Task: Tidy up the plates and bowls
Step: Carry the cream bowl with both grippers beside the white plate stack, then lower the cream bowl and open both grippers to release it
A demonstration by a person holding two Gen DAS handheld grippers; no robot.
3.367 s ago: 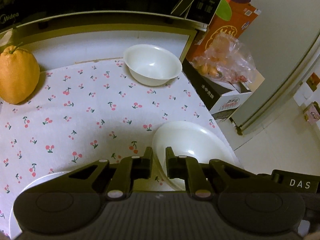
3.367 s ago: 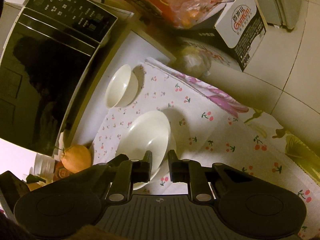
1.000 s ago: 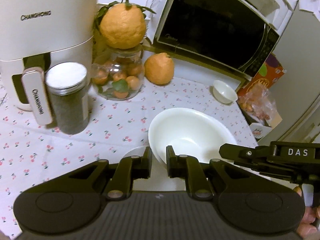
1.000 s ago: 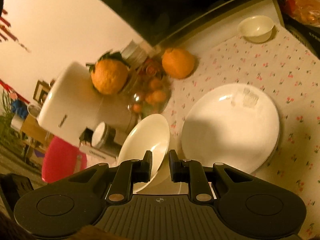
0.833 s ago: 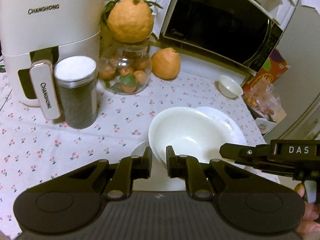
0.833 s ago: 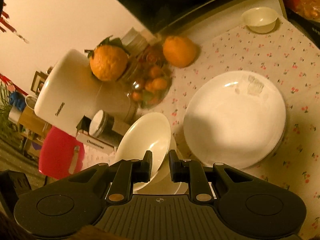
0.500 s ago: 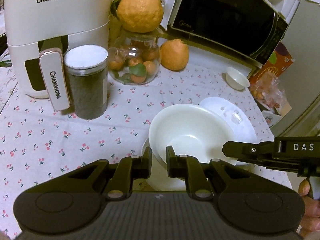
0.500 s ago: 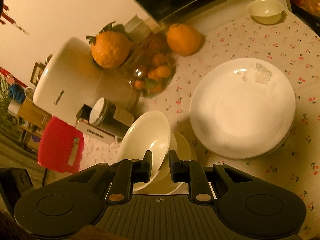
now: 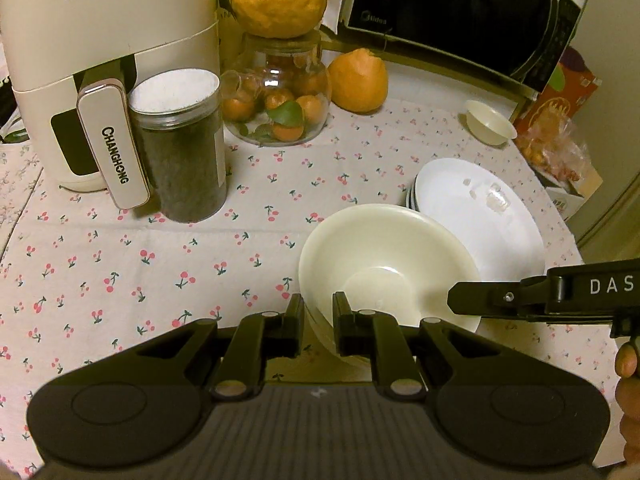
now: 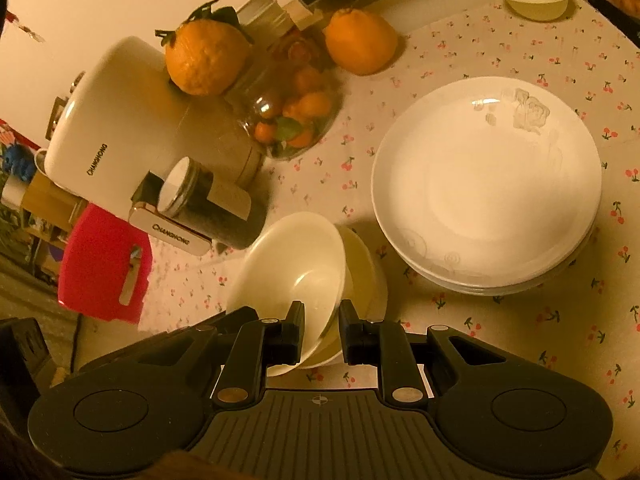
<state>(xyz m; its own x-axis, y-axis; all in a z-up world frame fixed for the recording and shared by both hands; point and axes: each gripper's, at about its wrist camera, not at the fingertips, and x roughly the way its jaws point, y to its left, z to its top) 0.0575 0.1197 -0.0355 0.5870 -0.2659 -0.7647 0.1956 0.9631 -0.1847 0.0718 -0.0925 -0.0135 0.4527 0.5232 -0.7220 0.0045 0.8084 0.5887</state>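
Bowl in hand: cream bowl [image 10: 294,264], pinched at its near rim by both tongs, tilted over a second bowl [image 10: 366,268] that sits on the tabletop beside the plates.
Left tongs [image 9: 319,320]: closed on the bowl's rim, one finger inside, one outside.
Right tongs [image 10: 321,330]: likewise clamped on the rim from the opposite side; its arm shows at the right edge of the left view.
Change: over the last few seconds the bowl has been carried from the far corner near the microwave to this spot, and in the last half second it has sunk closer onto the lower bowl.
Meaning: nesting looks almost done; I would judge that only seating and letting go remain.
Plate stack [image 10: 486,184]: several white plates, already piled, just right of the bowls.
Small bowl [image 9: 490,122]: apart at the far edge, not yet gathered.
Materials: bowls smooth, glossy, round and deep; plates broad and shallow with a faint swirl pattern at the rim.
Tabletop [image 9: 120,264]: cloth printed with little cherries, matte and soft-looking.
Surroundings: white air fryer [image 9: 100,48], dark jar [image 9: 180,148], glass jar of oranges [image 9: 280,92].
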